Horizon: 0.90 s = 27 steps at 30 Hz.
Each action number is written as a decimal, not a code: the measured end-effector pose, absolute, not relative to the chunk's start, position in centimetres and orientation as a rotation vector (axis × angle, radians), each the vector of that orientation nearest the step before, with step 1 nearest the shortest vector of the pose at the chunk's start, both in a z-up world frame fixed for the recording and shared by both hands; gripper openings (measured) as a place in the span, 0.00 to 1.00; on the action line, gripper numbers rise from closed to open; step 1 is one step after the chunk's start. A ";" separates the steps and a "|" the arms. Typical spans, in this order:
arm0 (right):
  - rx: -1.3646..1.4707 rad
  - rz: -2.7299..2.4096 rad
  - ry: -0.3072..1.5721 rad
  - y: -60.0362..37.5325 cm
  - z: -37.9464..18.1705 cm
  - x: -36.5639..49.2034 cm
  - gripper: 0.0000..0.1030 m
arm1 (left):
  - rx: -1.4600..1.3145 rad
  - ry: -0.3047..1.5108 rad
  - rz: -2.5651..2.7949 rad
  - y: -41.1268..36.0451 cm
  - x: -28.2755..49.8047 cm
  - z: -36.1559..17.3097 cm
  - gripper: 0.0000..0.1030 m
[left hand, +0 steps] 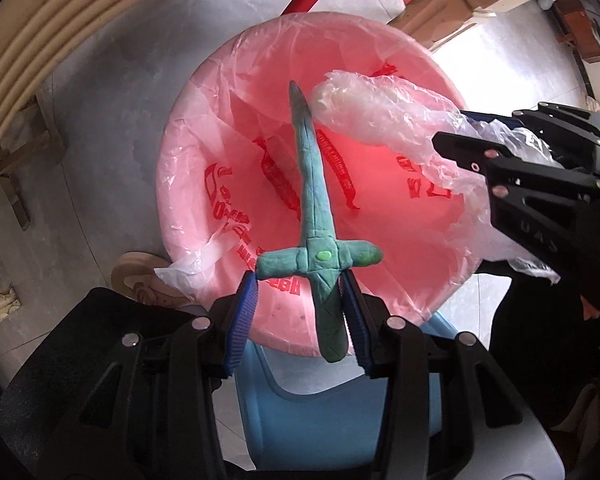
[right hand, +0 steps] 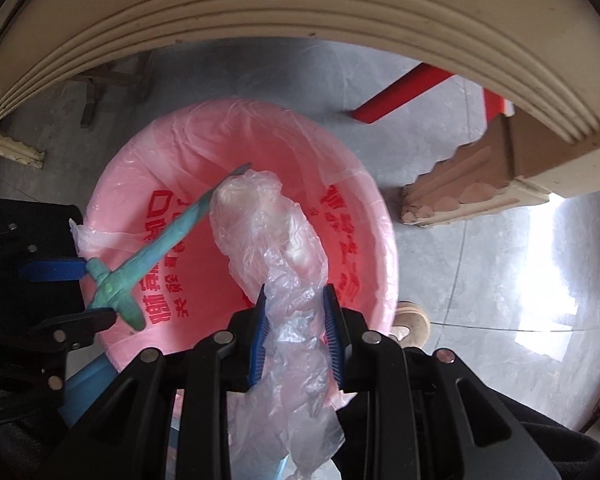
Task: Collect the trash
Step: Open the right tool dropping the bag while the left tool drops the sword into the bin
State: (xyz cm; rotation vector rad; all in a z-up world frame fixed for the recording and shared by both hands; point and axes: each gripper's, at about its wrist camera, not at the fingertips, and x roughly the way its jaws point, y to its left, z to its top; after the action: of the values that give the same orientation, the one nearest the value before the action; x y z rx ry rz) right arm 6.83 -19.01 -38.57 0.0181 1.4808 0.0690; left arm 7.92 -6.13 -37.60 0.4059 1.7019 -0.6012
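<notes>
While above bin (left hand: 188,184) (lined): clay sword (left hand: 314,200).

The left gripper (left hand: 300,312) points steeply downward, its blue ribbed pads (left hand: 244,320) closed partway on the handle of a green clay sword (left hand: 314,216), gripping it just below the crossguard so the blade juts forward. The right gripper (right hand: 296,332) points straight down, its blue pads (right hand: 259,344) either side of a crumpled clear plastic bag (right hand: 276,240) that hangs between them; whether they press on it cannot be told. The two grippers sit near each other, side by side.
</notes>
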 end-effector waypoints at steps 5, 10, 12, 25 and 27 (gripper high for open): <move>0.090 0.106 1.465 -19.3 -38.2 7.0 0.61 | 0.399 1.716 -0.602 -5.8 8.3 -38.1 0.42; 0.091 0.084 1.440 -19.6 -37.7 7.2 0.68 | 0.396 1.701 -0.606 -5.9 8.5 -38.0 0.59; 0.107 0.078 1.445 -19.9 -37.8 7.3 0.68 | 0.379 1.701 -0.602 -5.7 8.6 -37.9 0.60; 0.092 0.078 1.452 -20.0 -38.3 7.4 0.68 | 0.366 1.710 -0.586 -5.8 8.9 -38.3 0.61; 0.095 0.078 1.454 -20.0 -38.4 7.4 0.68 | 0.368 1.710 -0.585 -5.8 8.8 -38.3 0.61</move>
State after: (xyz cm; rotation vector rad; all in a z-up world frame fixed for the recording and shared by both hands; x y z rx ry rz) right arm 7.43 -20.01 -38.36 0.0952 1.4537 0.0775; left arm 8.85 -5.80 -38.29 0.3678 1.7099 -0.5854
